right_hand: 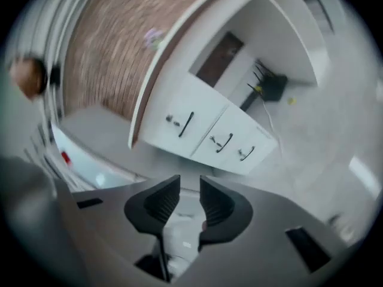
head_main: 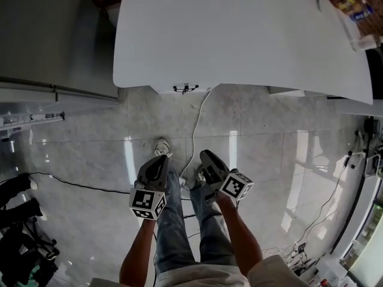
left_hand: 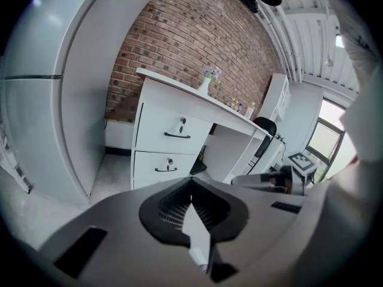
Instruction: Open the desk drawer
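left tongs, right tongs, three drawers

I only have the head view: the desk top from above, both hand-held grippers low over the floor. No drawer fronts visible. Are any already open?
Observer: No. The right gripper view shows three drawers, all shut.
Reviewer: Is anything gripped on the right side?
Observer: No. The right hand-held gripper has its jaws apart with nothing between them.
Reviewer: And the left one?
Observer: The left hand-held gripper has its jaws together and holds nothing.
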A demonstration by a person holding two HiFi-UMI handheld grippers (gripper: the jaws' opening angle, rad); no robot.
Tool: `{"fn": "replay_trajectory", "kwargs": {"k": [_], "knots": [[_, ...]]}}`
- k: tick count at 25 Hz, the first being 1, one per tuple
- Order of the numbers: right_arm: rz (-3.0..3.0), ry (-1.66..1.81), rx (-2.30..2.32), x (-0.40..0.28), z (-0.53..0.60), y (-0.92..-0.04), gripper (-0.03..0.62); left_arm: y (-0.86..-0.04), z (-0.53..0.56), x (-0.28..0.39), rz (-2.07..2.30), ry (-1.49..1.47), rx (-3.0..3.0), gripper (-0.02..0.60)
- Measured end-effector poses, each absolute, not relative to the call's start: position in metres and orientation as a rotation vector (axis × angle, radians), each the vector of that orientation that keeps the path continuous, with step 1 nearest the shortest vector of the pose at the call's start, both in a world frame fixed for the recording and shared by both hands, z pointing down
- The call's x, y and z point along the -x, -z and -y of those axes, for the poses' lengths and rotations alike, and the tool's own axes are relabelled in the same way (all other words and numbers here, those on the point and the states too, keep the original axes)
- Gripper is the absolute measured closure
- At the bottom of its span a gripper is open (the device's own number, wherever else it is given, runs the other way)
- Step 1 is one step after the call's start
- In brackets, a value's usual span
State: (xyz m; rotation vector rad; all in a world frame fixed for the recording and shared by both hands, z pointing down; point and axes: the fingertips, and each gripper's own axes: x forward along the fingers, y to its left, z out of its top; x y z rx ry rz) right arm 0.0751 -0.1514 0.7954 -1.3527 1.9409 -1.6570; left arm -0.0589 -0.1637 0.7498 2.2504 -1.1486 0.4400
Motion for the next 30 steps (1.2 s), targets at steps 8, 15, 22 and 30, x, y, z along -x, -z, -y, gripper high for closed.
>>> {"fn": "replay_trajectory", "kwargs": {"k": [8, 15, 22, 30], "knots": [[-1.407, 1.589, 0.994, -0.095, 0.175, -0.788, 0.401, -0.743, 0.178, 0.057, 1.147, -0.419, -2.27, 0.569], [-1.356, 1.614, 1.093, -0.101, 0.21, -0.827, 0.399, -0.742, 0.176, 0.05, 1.128, -0.407, -2.253, 0.569], [-1.342, 1.575, 1.07, -0.087, 0.306, -0.834, 0.399, -0.74, 0.181, 0.05, 1.125, -0.382, -2.235, 0.569], [-1.338, 1.509, 1.055, -0.078, 0.388, -0.823, 0.399, -0.732, 0.186, 0.061, 1.128, -0.37, -2.228, 0.569]]}}
